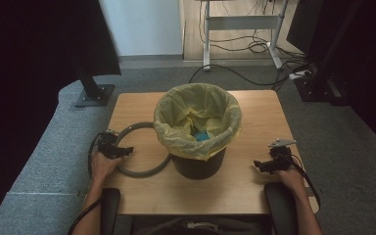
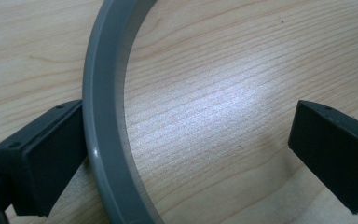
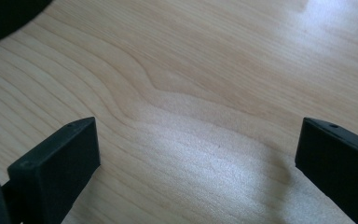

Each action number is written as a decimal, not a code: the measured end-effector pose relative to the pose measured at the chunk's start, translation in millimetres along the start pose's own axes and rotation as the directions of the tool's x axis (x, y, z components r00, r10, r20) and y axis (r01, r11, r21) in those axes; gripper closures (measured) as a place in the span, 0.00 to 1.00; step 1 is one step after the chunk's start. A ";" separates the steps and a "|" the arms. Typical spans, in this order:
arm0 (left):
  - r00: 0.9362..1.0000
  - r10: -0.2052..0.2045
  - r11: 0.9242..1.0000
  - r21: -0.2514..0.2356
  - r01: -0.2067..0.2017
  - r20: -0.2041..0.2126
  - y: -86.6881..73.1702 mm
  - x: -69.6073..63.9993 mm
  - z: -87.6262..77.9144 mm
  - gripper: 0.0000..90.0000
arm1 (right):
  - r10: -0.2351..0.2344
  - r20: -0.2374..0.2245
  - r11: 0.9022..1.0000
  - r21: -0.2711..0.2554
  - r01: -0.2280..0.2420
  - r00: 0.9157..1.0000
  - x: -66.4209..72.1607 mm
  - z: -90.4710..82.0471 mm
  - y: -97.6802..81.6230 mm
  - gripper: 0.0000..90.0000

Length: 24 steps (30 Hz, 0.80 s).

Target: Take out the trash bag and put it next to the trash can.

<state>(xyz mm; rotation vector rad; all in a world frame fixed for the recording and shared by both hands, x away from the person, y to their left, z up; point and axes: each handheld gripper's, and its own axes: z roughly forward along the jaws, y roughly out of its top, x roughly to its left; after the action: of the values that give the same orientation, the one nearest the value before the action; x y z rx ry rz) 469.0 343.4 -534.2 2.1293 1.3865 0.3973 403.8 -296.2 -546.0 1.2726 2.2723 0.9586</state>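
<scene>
A: Left tongs are gaping wide, nothing pinched. The grey ring runs between the jaws, right up against one pad, the other pad well off it.

B: And the right tongs?

A: Wide too, just bare table under them. Parked at abt 4 o'clock from the bin, well apart from it.

B: So where's the ring lying?

A: Flat on the table, 8 o'clock side of the bin, its far arc tucked in by the bin's base. Left tongs sit on its near-left arc.

B: Looks like that hoop is meant to clamp the yellow bag down at the rim?

A: My guess, yes. Bag's already folded over the rim, something blue at the bottom.

B: Tips for the grab?

A: Centre the band btwn the pads before squeezing, else it'll skid sideways. Thin, hard plastic w/ a slick edge, so bite square, lift level. Right tongs prob. should take the opposite arc so it drops evenly over the bag w/o dragging it.
</scene>
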 end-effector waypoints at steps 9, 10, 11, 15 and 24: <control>0.999 0.033 0.999 -0.021 -0.033 0.028 11.3 -7.4 -25.9 0.01 | -0.012 -0.040 1.000 -0.008 0.012 0.999 3.4 -11.5 12.0 0.00; 0.999 0.027 0.999 -0.024 -0.026 0.039 12.9 -8.3 -28.9 0.01 | -0.018 -0.046 1.000 -0.013 0.017 0.999 5.2 -14.0 14.9 0.01; 0.999 0.023 0.999 -0.027 -0.022 0.045 14.1 -9.1 -31.2 0.00 | -0.020 -0.054 1.000 -0.015 0.019 0.998 6.4 -15.8 16.9 0.01; 0.997 0.046 0.999 -0.031 -0.044 0.069 19.3 -14.4 -42.4 0.00 | -0.029 -0.071 0.999 -0.023 0.028 0.997 10.4 -22.1 23.6 0.01; 0.984 0.135 0.991 -0.036 -0.131 0.118 34.2 -35.7 -68.8 0.01 | -0.068 -0.119 0.997 -0.045 0.063 0.991 18.8 -42.7 44.0 0.01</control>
<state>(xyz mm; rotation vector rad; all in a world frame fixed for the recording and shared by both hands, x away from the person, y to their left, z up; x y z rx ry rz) 443.0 320.7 -456.8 2.1924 1.1694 0.3323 394.8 -280.6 -484.5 1.1444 2.3568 1.0795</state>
